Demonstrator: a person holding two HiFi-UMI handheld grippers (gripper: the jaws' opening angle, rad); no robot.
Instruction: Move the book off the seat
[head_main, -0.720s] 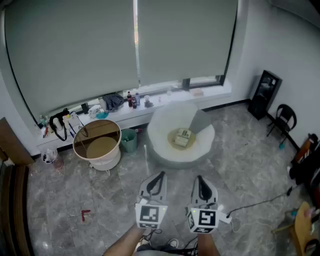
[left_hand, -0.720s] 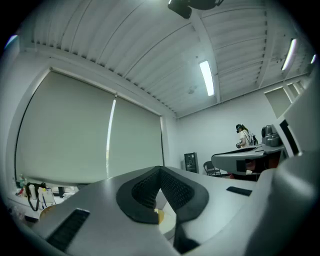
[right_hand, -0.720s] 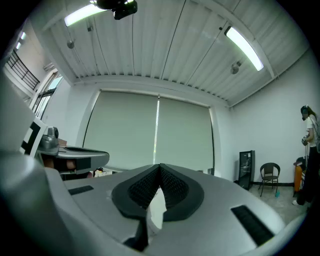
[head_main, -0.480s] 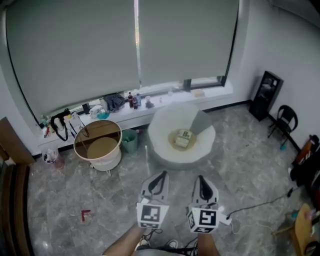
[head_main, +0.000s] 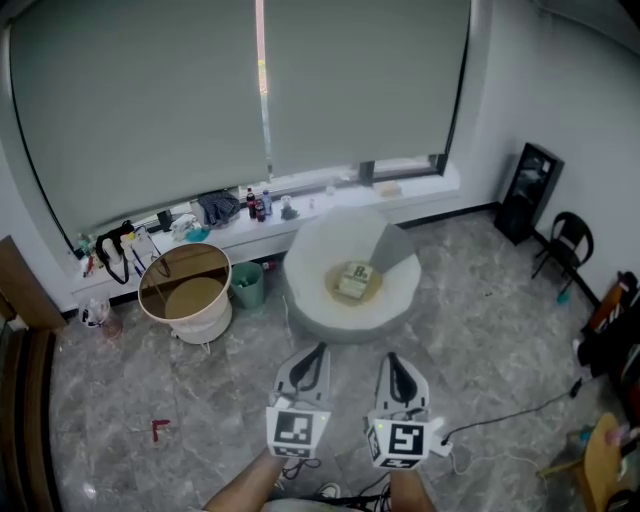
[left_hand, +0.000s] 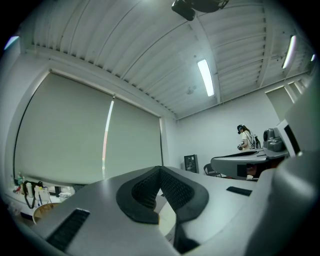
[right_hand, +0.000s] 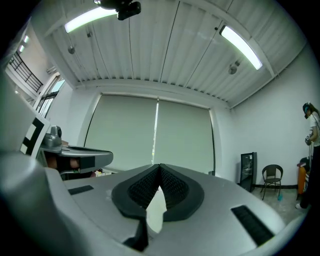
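Approach step, nothing grasped yet. Left tool (head_main: 318, 350) and right tool (head_main: 391, 358) are both clenched shut on nothing. They're held level, side by side at 6 o'clock in the head view, well apart from the target. Book (head_main: 352, 281) lies flat mid-way on the round white seat (head_main: 310, 300), dead ahead at 12 o'clock, grey cushion (head_main: 398, 243) just beside it at 1 o'clock. To do it well: walk in first, release one tool's jaws before reaching, tip it down and take the book by its near edge. Padding looks soft, so I'd expect the lower jaw to dig in; go shallow. Set it on the floor (head_main: 470, 330), clear of the cable (head_main: 520, 403) at 4 o'clock.
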